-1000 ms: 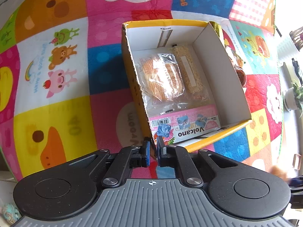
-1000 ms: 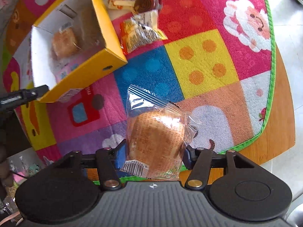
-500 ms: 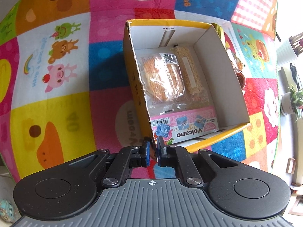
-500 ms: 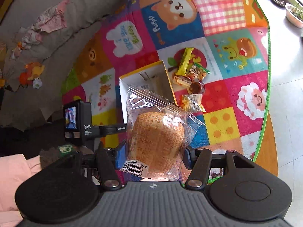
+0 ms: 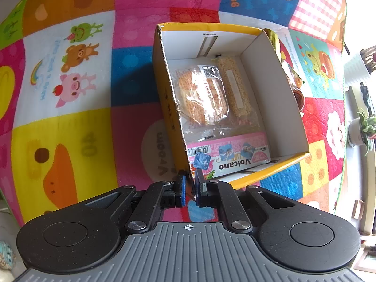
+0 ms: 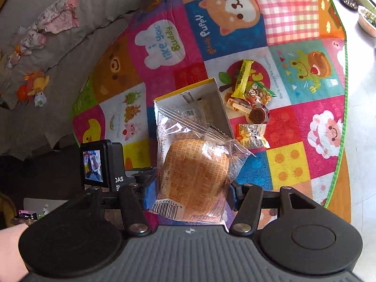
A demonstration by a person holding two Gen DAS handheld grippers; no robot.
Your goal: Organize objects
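A yellow cardboard box (image 5: 270,89) stands open on the colourful play mat (image 5: 70,117). In it lie a wrapped bun (image 5: 202,98), a crisped-rice bar (image 5: 233,87) and a pink "Volcano" pack (image 5: 230,155). My left gripper (image 5: 190,183) is shut on the box's near corner wall. My right gripper (image 6: 189,193) is shut on a second wrapped bun (image 6: 195,176) and holds it high in the air above the box (image 6: 188,94). The bun's clear wrapper hides part of the box's inside in the right wrist view.
Several loose snacks lie on the mat right of the box: a yellow bar (image 6: 243,77), a round chocolate roll (image 6: 258,115), small packets (image 6: 252,134). A grey cushion with soft toys (image 6: 47,47) borders the mat's left. A potted plant (image 5: 362,129) stands on the floor beyond the mat's right edge.
My right gripper has risen with the bun, from low over the mat's near corner to high above the box. The left gripper has kept its hold on the box corner.
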